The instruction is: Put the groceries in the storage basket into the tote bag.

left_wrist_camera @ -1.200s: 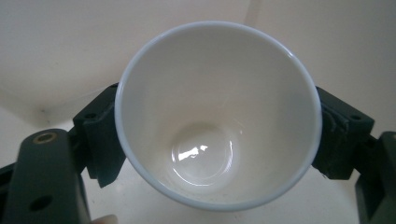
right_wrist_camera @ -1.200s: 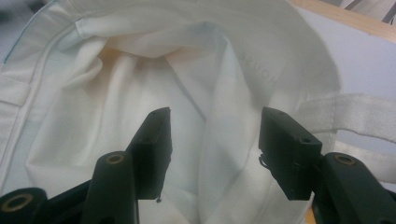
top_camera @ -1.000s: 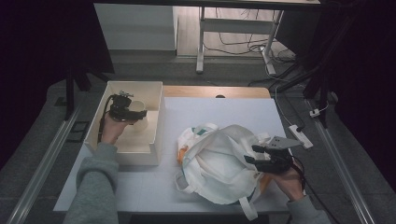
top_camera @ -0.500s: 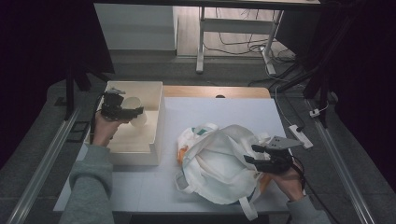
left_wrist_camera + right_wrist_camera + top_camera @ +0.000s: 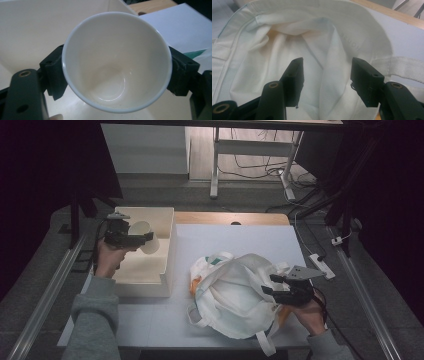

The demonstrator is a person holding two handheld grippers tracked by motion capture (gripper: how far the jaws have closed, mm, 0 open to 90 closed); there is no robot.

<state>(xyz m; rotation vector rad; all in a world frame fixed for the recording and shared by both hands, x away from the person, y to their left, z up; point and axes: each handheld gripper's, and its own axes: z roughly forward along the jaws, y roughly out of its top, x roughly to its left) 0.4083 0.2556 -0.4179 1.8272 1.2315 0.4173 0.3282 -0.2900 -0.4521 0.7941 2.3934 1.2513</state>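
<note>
1. The cup (image 5: 117, 62) is white and empty, gripped on its sides by the left gripper (image 5: 131, 238), mouth facing the gripper's camera.
2. The cup hangs above the cream bin (image 5: 150, 275) at the table's left side.
3. The right gripper (image 5: 283, 292) rests on the white tote bag (image 5: 235, 295), jaws apart, with bag cloth lying between them; whether they pinch it cannot be told.
4. The bag lies on the white table (image 5: 240, 240), right of the bin.

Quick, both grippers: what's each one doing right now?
Left gripper: closed on the white cup, above the cream box.
Right gripper: open, jaws in the white bag.
</note>
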